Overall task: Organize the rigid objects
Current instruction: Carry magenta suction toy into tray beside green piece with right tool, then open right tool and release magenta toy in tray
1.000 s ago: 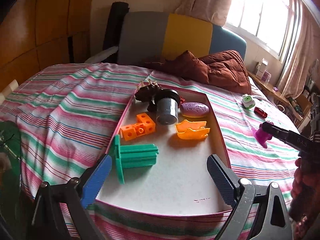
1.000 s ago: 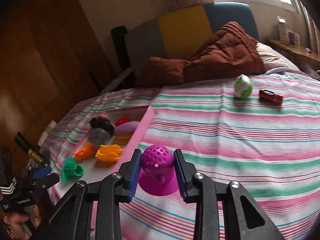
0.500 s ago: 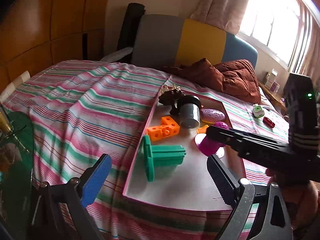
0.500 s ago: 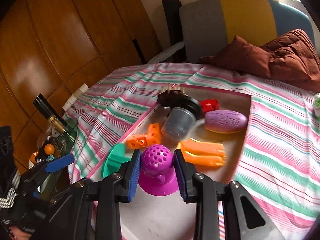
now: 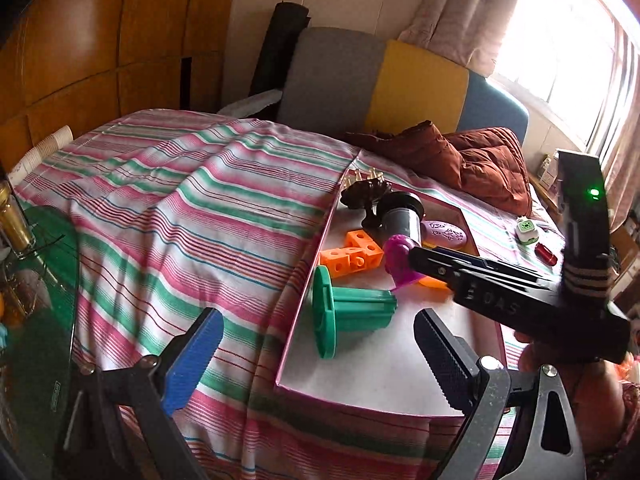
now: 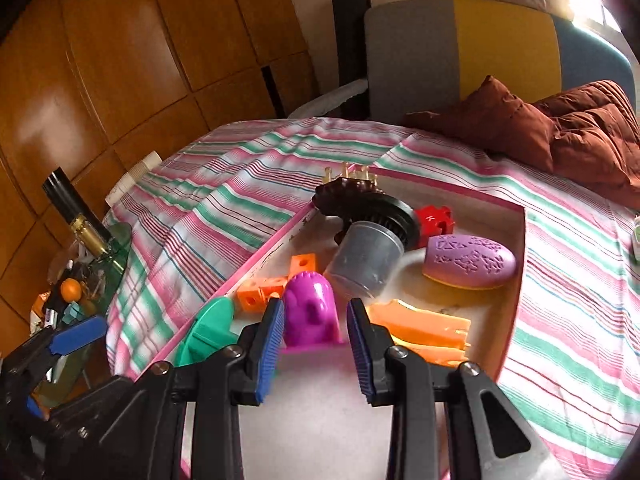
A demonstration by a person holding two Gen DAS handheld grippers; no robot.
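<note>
my right claw point(image 6: 315, 334) is closed narrow on the magenta domed toy point(image 6: 310, 312); pads press its flanks; its long axis runs away from me along the fingers, rounded perforated end pointing forward, flared base nearest me; from the left wrist view the toy point(image 5: 398, 258) hangs tilted above the pink-rimmed tray point(image 5: 304, 312) on the striped bed point(image 5: 180, 216); whether the base touches the tray floor i cannot tell; my left claw point(image 5: 316, 356) stands wide, holding nothing, at the tray's near left corner; in the tray: green spool point(image 5: 344, 312) on its side, flange toward the left rim; orange blocks point(image 5: 352, 254); grey jar point(image 6: 366, 258) lying down, black lid away from me; purple oval point(image 6: 470, 262).
</note>
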